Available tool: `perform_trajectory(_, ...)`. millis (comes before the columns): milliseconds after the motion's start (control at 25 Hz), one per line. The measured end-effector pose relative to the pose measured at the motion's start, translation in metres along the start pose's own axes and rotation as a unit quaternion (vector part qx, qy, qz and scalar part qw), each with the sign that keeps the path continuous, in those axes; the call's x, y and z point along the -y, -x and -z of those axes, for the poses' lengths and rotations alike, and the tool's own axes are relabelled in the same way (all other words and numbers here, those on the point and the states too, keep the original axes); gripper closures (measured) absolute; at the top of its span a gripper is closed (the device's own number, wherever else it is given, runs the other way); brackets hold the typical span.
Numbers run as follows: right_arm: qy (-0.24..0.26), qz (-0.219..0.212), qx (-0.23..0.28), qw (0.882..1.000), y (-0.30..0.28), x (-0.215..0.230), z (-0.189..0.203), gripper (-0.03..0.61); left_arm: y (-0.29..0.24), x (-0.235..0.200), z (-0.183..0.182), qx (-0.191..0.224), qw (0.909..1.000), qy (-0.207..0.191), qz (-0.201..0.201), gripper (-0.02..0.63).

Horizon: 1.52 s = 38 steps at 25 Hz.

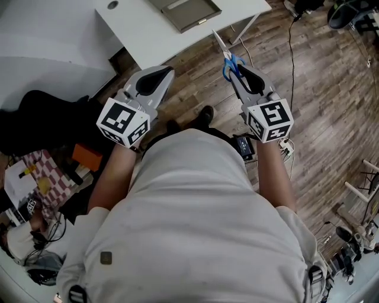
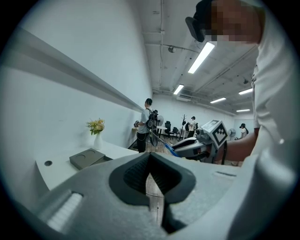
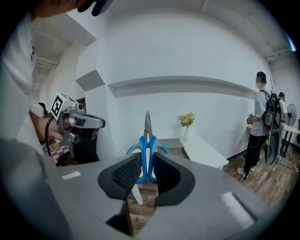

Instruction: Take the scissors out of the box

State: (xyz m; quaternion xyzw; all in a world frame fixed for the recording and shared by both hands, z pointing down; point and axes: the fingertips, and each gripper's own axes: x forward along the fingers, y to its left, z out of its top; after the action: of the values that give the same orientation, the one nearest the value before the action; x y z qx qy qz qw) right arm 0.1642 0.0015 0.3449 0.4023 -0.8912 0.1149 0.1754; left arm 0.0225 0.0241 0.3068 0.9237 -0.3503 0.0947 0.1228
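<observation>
The scissors (image 1: 228,60) have blue handles and closed silver blades that point up and away. My right gripper (image 1: 240,70) is shut on their handles and holds them in the air over the wooden floor. In the right gripper view the scissors (image 3: 147,143) stand upright between the dark pads. The flat grey box (image 1: 188,12) lies on the white table (image 1: 142,32), far ahead of both grippers. My left gripper (image 1: 155,77) is shut with nothing in it, level with the right one. From the left gripper view I see the right gripper (image 2: 197,144) and the box (image 2: 86,158).
A vase of flowers (image 3: 187,124) stands on the table past the box. People stand at the room's far end (image 2: 147,124). A dark bag and clutter (image 1: 41,124) lie at the left. A cable (image 1: 291,53) runs across the floor.
</observation>
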Motion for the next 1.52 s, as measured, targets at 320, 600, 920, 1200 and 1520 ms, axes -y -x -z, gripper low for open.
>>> perform_trajectory(320,0.007,0.007,0.002,1.0,0.0,-0.08,-0.003,0.48,0.068,-0.007,0.009,0.018,0.9997,-0.006,0.016,0.609)
perform_trajectory(600,0.011,0.02,0.022,0.999,0.005,-0.131,-0.009,0.48,0.11,-0.015,0.015,0.034,0.9992,-0.006,0.023,0.609)
perform_trajectory(920,0.018,0.01,0.033,0.999,0.007,-0.18,-0.008,0.479,0.144,-0.016,0.021,0.047,0.9986,0.0,0.026,0.609)
perform_trajectory(1200,0.02,0.006,0.045,0.999,0.012,-0.204,-0.006,0.479,0.16,-0.015,0.024,0.047,0.9986,-0.006,0.024,0.609)
perform_trajectory(1520,0.023,0.007,0.052,0.998,0.018,-0.213,-0.006,0.479,0.165,-0.008,0.026,0.047,0.9984,-0.011,0.029,0.609)
